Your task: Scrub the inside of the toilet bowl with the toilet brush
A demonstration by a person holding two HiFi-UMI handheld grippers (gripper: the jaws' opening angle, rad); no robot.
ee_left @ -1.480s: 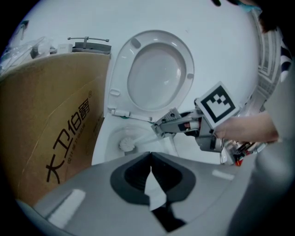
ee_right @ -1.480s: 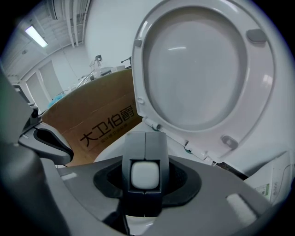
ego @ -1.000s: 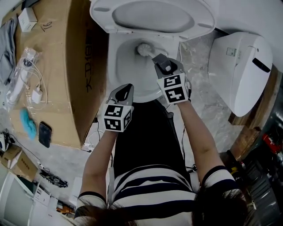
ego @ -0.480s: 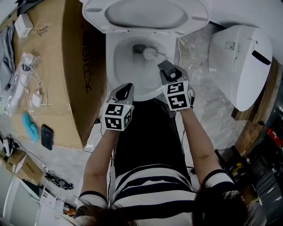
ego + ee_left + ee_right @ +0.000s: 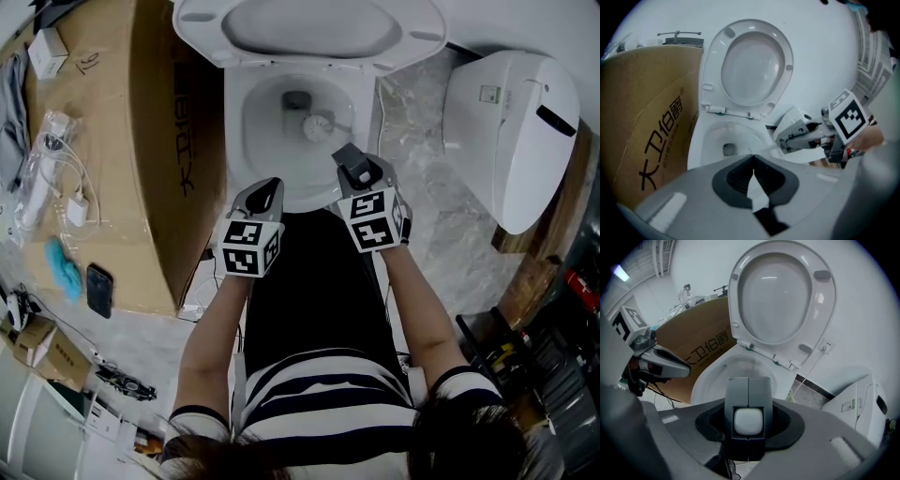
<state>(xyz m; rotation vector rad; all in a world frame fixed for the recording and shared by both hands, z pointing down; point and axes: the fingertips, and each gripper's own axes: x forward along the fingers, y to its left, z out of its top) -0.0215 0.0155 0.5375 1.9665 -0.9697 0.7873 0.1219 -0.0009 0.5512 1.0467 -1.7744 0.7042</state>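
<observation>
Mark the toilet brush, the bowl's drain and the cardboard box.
toilet brush (image 5: 319, 123): head view, on its bristle head.
drain (image 5: 297, 98): head view, on the dark opening.
cardboard box (image 5: 117, 141): head view, on its flat top.

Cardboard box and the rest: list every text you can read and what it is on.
"大卫伯爵" plus ®: printed on the side of the cardboard box.
Label on the white unit right of the toilet: too small to read.
Scribble on the box top: illegible.

Grey left gripper (image 5: 266, 190) and right gripper (image 5: 344, 156) bear black-and-white marker cubes (image 5: 250, 249) (the person's short-sleeved top (image 5: 319, 398) is striped).
</observation>
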